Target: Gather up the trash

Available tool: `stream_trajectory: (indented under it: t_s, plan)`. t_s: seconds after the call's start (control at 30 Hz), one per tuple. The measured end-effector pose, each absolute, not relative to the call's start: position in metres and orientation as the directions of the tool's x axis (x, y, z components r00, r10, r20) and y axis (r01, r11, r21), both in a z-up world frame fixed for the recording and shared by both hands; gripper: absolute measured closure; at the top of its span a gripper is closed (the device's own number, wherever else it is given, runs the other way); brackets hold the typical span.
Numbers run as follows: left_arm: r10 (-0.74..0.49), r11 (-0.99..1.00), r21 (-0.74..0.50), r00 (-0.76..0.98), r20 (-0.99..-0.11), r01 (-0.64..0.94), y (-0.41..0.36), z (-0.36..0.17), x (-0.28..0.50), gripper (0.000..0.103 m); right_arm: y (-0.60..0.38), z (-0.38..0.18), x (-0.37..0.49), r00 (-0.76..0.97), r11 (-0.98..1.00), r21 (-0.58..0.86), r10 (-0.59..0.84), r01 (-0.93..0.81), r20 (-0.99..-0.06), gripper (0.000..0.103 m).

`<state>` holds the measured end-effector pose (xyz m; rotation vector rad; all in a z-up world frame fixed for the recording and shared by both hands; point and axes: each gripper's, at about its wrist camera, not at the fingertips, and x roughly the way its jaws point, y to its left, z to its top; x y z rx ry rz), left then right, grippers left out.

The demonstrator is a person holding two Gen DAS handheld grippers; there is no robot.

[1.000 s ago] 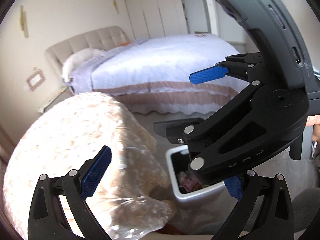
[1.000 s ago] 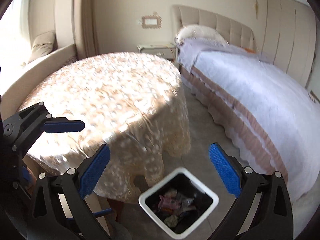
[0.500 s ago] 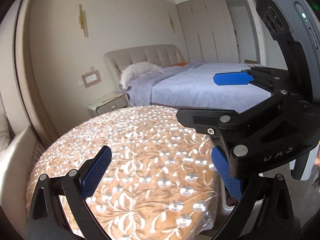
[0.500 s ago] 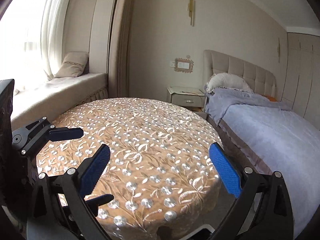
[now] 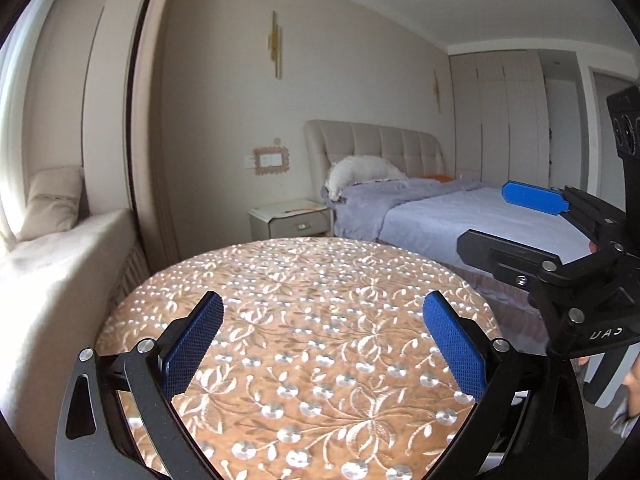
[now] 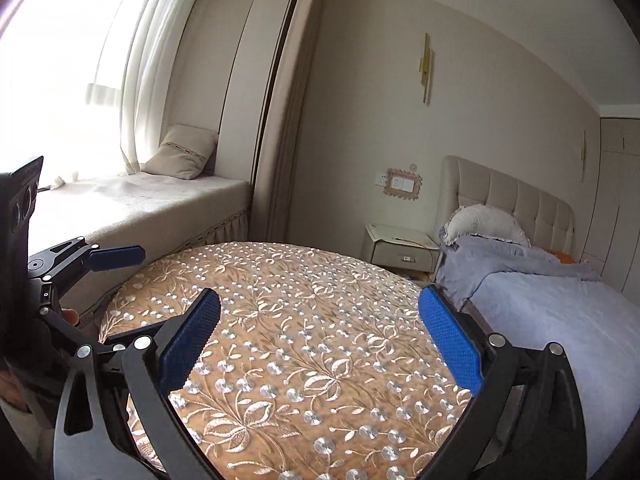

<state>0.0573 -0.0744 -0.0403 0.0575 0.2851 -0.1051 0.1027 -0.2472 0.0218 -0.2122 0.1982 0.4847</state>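
Observation:
My left gripper [image 5: 324, 340] is open and empty, held above a round table with a tan embroidered cloth [image 5: 304, 280]. My right gripper [image 6: 320, 332] is open and empty above the same table [image 6: 304, 292]. The right gripper also shows at the right of the left wrist view [image 5: 520, 220], and the left gripper at the left of the right wrist view [image 6: 108, 280]. No trash and no bin show in either view now.
A bed with a lilac cover [image 5: 460, 216] stands right of the table, with a padded headboard [image 6: 512, 196] and a bedside table [image 6: 400, 246] by the wall. A cushioned window seat [image 6: 132, 204] with a pillow [image 6: 182, 152] runs along the left.
Both grippers have tilted up from the floor. The white trash bin beside the table has dropped out of view, and the table top and the far wall now fill both views.

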Motion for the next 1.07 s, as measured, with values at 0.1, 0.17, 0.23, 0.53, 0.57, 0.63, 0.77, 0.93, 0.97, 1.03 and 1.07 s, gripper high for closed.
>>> stream_trajectory:
  t_s: [0.1, 0.17, 0.23, 0.53, 0.57, 0.63, 0.77, 0.93, 0.97, 1.03, 1.07]
  plan:
    - [-0.061, 0.996, 0.042, 0.959, -0.278, 0.075, -0.060, -0.037, 0.056, 0.005, -0.241, 0.026, 0.101, 0.865, 0.860, -0.153, 0.449, -0.486, -0.225, 0.004]
    - [-0.069, 0.996, 0.032, 0.959, -0.276, 0.080, -0.054, -0.035, 0.053, 0.005, -0.238, 0.027, 0.100, 0.863, 0.857, -0.155, 0.455, -0.492, -0.219, 0.004]
    - [-0.071, 0.996, 0.025, 0.960, -0.272, 0.080, -0.050, -0.033, 0.051, 0.005, -0.235, 0.029, 0.098, 0.860, 0.853, -0.156, 0.463, -0.498, -0.215, 0.004]
    - [-0.021, 0.998, 0.044, 0.968, -0.249, 0.033, -0.048, -0.030, 0.048, 0.005, -0.231, 0.030, 0.098, 0.863, 0.853, -0.168, 0.460, -0.495, -0.207, 0.004]
    - [-0.026, 0.998, 0.042, 0.968, -0.250, 0.037, -0.048, -0.030, 0.048, 0.005, -0.231, 0.030, 0.097, 0.864, 0.854, -0.167, 0.459, -0.493, -0.206, 0.004]
    - [-0.024, 0.998, 0.043, 0.968, -0.250, 0.036, -0.050, -0.028, 0.048, 0.005, -0.233, 0.029, 0.098, 0.864, 0.854, -0.166, 0.458, -0.493, -0.207, 0.004]
    - [-0.017, 0.997, 0.063, 0.968, -0.249, 0.034, -0.054, -0.027, 0.048, 0.005, -0.235, 0.028, 0.100, 0.865, 0.857, -0.159, 0.456, -0.490, -0.210, 0.004]
    - [0.040, 0.992, 0.126, 0.973, -0.226, -0.011, -0.064, -0.026, 0.048, 0.005, -0.239, 0.026, 0.101, 0.866, 0.860, -0.154, 0.452, -0.487, -0.212, 0.004]
    - [0.047, 0.991, 0.135, 0.974, -0.224, -0.017, -0.066, -0.025, 0.048, 0.005, -0.240, 0.025, 0.102, 0.866, 0.860, -0.151, 0.452, -0.487, -0.213, 0.004]
    - [0.040, 0.990, 0.142, 0.973, -0.228, -0.007, -0.068, -0.025, 0.048, 0.005, -0.241, 0.025, 0.102, 0.866, 0.862, -0.144, 0.452, -0.486, -0.212, 0.004]
    - [0.036, 0.990, 0.141, 0.972, -0.230, -0.003, -0.068, -0.024, 0.049, 0.005, -0.243, 0.025, 0.103, 0.866, 0.863, -0.142, 0.453, -0.486, -0.212, 0.004]
